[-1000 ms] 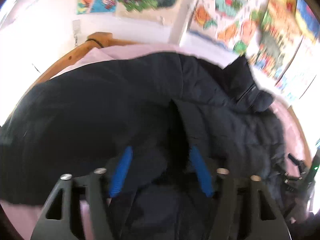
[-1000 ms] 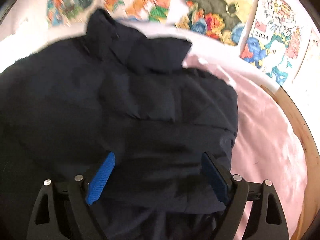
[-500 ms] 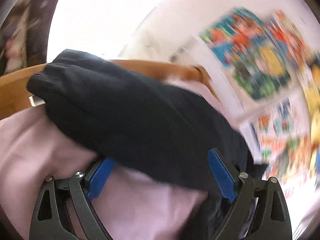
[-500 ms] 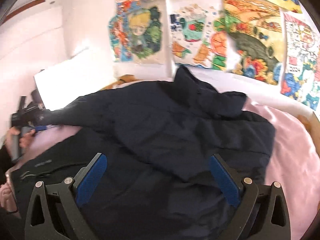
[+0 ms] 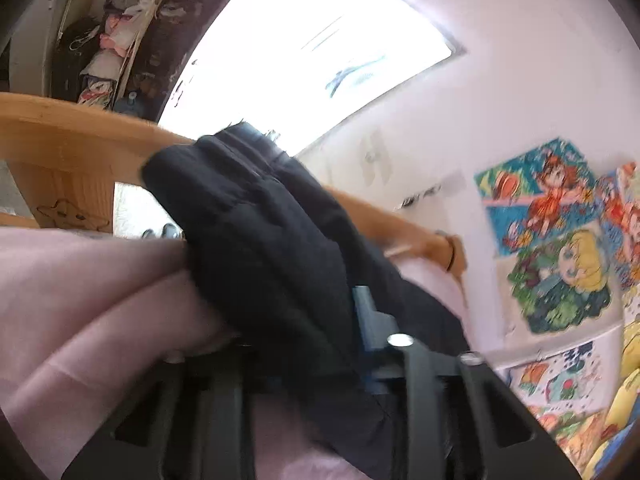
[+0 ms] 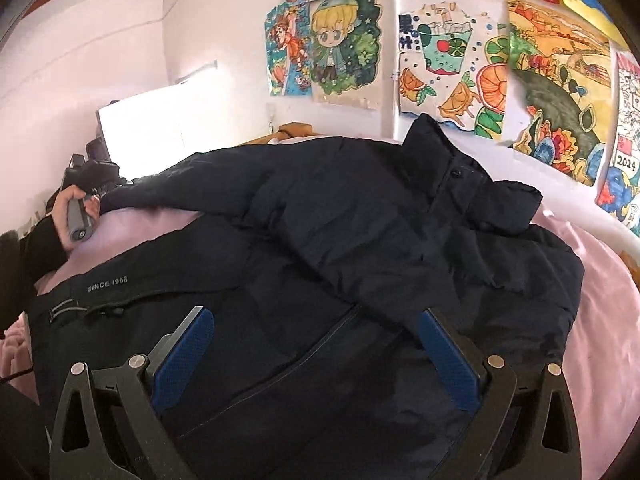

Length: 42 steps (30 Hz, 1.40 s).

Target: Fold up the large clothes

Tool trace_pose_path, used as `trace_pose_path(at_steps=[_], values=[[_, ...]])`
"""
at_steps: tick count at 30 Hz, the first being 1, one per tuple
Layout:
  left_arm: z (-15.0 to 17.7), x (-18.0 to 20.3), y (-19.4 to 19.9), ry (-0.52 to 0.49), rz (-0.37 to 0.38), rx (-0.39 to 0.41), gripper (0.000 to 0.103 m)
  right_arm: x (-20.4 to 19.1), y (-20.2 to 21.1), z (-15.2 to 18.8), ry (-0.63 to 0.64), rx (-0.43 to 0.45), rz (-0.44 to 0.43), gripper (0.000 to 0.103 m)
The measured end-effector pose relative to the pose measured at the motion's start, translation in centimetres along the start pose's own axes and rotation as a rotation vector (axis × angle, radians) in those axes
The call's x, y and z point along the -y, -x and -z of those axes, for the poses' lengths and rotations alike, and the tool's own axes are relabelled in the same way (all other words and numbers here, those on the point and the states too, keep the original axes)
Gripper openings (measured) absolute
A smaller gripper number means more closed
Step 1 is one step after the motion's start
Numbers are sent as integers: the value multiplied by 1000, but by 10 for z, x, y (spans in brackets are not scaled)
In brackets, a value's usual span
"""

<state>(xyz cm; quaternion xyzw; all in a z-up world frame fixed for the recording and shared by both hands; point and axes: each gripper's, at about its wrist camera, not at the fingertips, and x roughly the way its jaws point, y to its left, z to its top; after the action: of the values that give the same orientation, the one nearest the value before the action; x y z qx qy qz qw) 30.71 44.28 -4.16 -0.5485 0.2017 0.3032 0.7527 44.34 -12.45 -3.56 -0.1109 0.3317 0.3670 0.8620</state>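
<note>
A: Where's the jacket [image 6: 360, 240] now?

B: Spread over the pink sheet [image 6: 608, 320], collar toward the posters [image 6: 452, 80]. A second ago the left gripper [image 5: 320, 344] hung open over the jacket's middle; since then it has swung out to the sleeve [image 5: 256, 232] by the wooden rail [image 5: 60, 128].

A: Holding it?

B: Its jaws are closing with the sleeve's dark padding between them. That likely starts the sleeve fold.

A: And the right gripper [image 6: 316, 356]?

B: Spread fully wide, empty, above the jacket's front, zip line running between its fingers [image 6: 184, 356].

one jacket [image 6: 340, 248], two grippers [image 6: 316, 344]
</note>
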Motion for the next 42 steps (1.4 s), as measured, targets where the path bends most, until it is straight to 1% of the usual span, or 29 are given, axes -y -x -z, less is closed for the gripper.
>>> trace_pose_path(at_steps=[1, 3, 5, 8, 10, 12, 14, 16, 18, 22, 24, 25, 28, 29, 30, 31, 33, 35, 37, 39, 42], values=[[0, 2, 3, -17, 7, 17, 10, 0, 0, 1, 1, 0, 0, 103], [5, 16, 13, -109, 11, 73, 6, 0, 0, 1, 0, 4, 3, 103], [14, 37, 28, -231, 29, 149, 5, 1, 2, 0, -8, 18, 17, 103], [33, 84, 55, -445, 99, 254, 5, 11, 8, -1, -53, 51, 50, 103], [54, 121, 71, -605, 149, 309, 5, 23, 12, -1, -101, 72, 71, 103], [84, 155, 90, -770, 211, 366, 5, 39, 18, -1, -173, 99, 92, 103], [117, 186, 101, -909, 281, 402, 5, 55, 23, 0, -245, 119, 103, 103], [153, 219, 103, -1035, 345, 411, 5, 74, 30, 2, -325, 145, 112, 103], [189, 242, 103, -1131, 397, 396, 5, 91, 36, 4, -382, 168, 123, 103], [266, 284, 86, -1320, 479, 341, 4, 125, 51, 7, -473, 223, 132, 103], [316, 294, 77, -1431, 519, 284, 4, 145, 59, 9, -520, 268, 98, 103], [330, 298, 72, -1463, 528, 262, 4, 153, 62, 10, -542, 287, 73, 103], [388, 303, 51, -1573, 556, 170, 4, 178, 68, 11, -622, 353, -45, 103], [408, 302, 44, -1608, 562, 139, 4, 188, 66, 11, -656, 367, -103, 103], [427, 300, 39, -1640, 567, 107, 4, 193, 64, 11, -681, 376, -146, 103], [444, 299, 34, -1674, 571, 83, 4, 200, 60, 12, -711, 384, -208, 103], [476, 288, 28, -1752, 575, 51, 4, 210, 47, 14, -780, 380, -306, 103], [500, 281, 24, -1801, 584, 21, 4, 219, 34, 21, -866, 374, -414, 103], [519, 274, 18, -1845, 592, -4, 4, 226, 23, 31, -961, 387, -518, 103], [533, 262, 16, -1880, 599, -22, 4, 233, 16, 40, -1038, 394, -578, 103], [547, 255, 7, -1927, 595, -59, 4, 244, 13, 49, -1113, 420, -624, 103]])
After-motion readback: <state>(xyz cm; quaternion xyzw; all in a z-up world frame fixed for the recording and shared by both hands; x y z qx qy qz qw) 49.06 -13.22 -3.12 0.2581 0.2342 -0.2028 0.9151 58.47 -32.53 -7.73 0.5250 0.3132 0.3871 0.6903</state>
